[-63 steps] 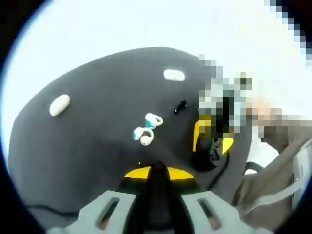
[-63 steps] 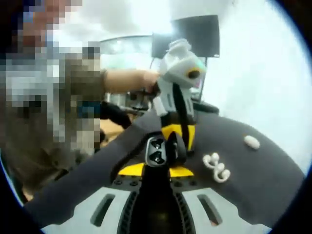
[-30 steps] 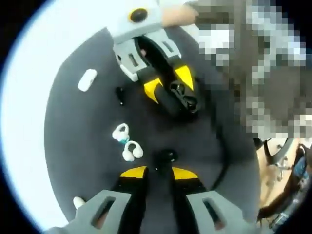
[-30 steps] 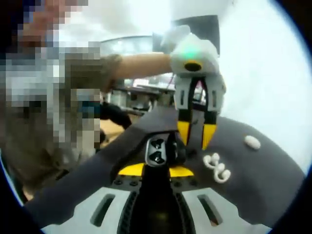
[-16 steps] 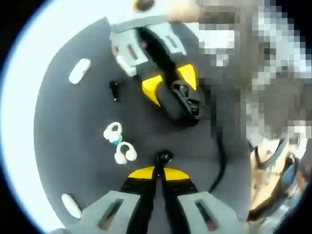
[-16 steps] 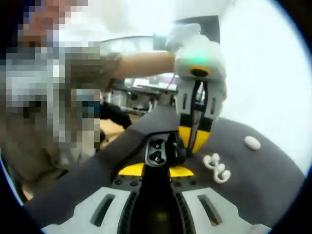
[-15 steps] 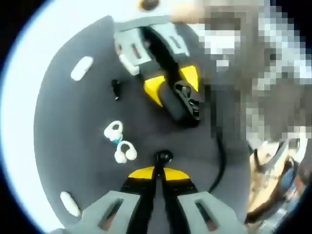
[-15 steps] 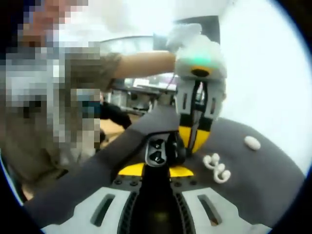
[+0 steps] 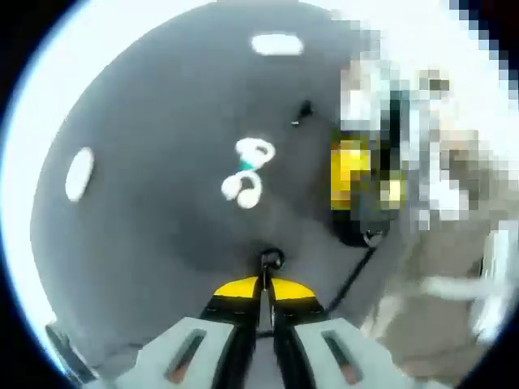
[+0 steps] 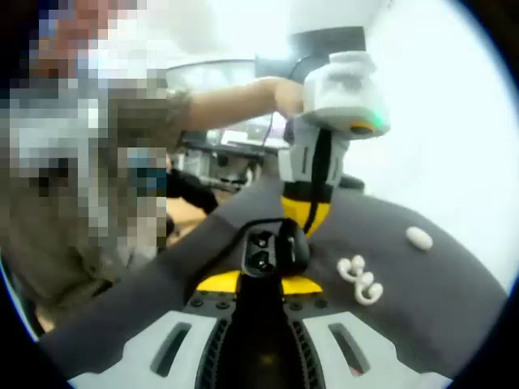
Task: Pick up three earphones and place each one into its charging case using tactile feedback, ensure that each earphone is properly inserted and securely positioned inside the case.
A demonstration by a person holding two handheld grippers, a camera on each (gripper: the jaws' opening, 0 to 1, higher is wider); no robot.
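Two views, left gripper view first: the left claw (image 9: pixel 266 285) is pinching a small black earphone (image 9: pixel 271 259) at its yellow tips, jaws nearly together.
Step in hand: judging by the task, it is carrying that bud toward the open black charging case (image 9: pixel 362 227), which is sitting in the right claw (image 9: pixel 354 174) off to the right.
Doing it well: I'd keep the pinch light, line the bud up over a free socket and press until it seats.
Others waiting: a white pair of clip earphones (image 9: pixel 246 170) with a teal link, a tiny black earphone (image 9: pixel 303 111) and two white oval cases (image 9: pixel 276 44) are lying apart on the matte dark grey desk (image 9: pixel 154 235).
Right gripper view: the right claw (image 10: pixel 261 282) is gripping the glossy, rounded charging case (image 10: pixel 266 250), lid open.
Approach: the left claw (image 10: pixel 306 212) is hanging just behind the case; its tips are hidden from here.
Nearby: the white clip pair (image 10: pixel 360 278) is lying to the right.
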